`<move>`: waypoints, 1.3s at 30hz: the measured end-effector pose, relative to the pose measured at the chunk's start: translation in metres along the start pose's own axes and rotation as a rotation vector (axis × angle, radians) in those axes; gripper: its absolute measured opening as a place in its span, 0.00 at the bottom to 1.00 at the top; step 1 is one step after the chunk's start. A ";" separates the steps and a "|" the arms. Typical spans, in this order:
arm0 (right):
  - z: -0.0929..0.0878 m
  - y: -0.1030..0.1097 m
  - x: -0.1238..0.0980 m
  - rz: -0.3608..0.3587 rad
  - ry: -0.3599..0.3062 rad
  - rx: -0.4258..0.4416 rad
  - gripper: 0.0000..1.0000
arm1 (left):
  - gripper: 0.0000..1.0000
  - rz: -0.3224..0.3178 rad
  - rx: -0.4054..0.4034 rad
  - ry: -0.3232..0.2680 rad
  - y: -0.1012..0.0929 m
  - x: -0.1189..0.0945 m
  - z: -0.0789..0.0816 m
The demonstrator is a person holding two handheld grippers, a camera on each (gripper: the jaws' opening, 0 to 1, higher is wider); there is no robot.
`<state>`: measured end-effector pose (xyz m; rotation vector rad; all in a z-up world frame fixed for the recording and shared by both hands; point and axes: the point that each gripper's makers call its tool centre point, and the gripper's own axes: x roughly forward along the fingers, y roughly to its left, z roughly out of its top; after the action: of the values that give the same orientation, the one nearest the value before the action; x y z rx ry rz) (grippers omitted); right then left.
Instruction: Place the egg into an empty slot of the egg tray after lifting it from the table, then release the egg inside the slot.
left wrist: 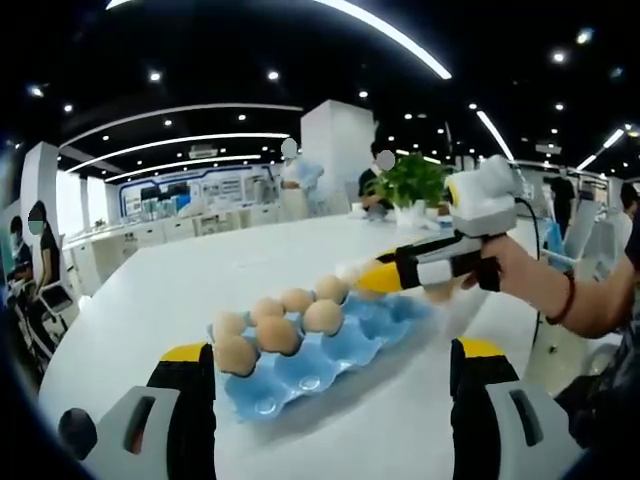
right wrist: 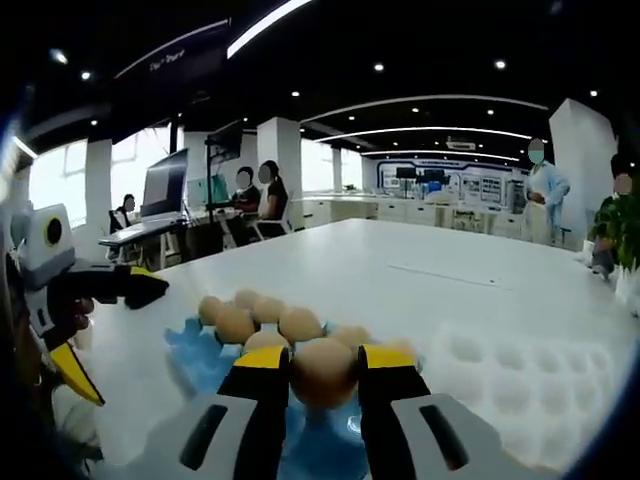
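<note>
A blue egg tray (left wrist: 300, 370) lies on the white table (left wrist: 180, 280) with several brown eggs (left wrist: 278, 333) in its slots. My left gripper (left wrist: 333, 352) stands open, its jaws wide apart at either side of the tray's near end. My right gripper (right wrist: 322, 362) is shut on a brown egg (right wrist: 322, 372) and hovers just above the blue tray (right wrist: 195, 362), near the filled slots (right wrist: 250, 318). In the left gripper view the right gripper (left wrist: 378, 277) reaches in from the right over the tray's far end, held by a hand (left wrist: 520, 265).
A white empty egg tray (right wrist: 520, 365) lies on the table right of the blue one. The left gripper (right wrist: 60, 290) shows at the left edge. A potted plant (left wrist: 412, 185) stands at the table's far side. People sit and stand far behind.
</note>
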<state>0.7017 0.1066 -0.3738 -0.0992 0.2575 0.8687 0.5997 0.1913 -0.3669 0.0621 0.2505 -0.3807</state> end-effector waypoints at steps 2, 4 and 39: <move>-0.001 0.002 0.003 0.010 0.005 -0.002 0.28 | 1.00 -0.002 0.006 0.006 0.000 0.000 0.000; -0.003 0.004 0.005 0.017 0.011 -0.007 0.28 | 1.00 -0.004 0.009 0.008 -0.001 0.001 0.000; -0.021 0.004 0.019 0.070 0.038 -0.041 0.33 | 1.00 -0.016 0.006 0.023 -0.001 0.013 -0.001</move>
<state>0.7063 0.1191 -0.3991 -0.1456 0.2800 0.9425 0.6105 0.1862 -0.3713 0.0708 0.2724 -0.3964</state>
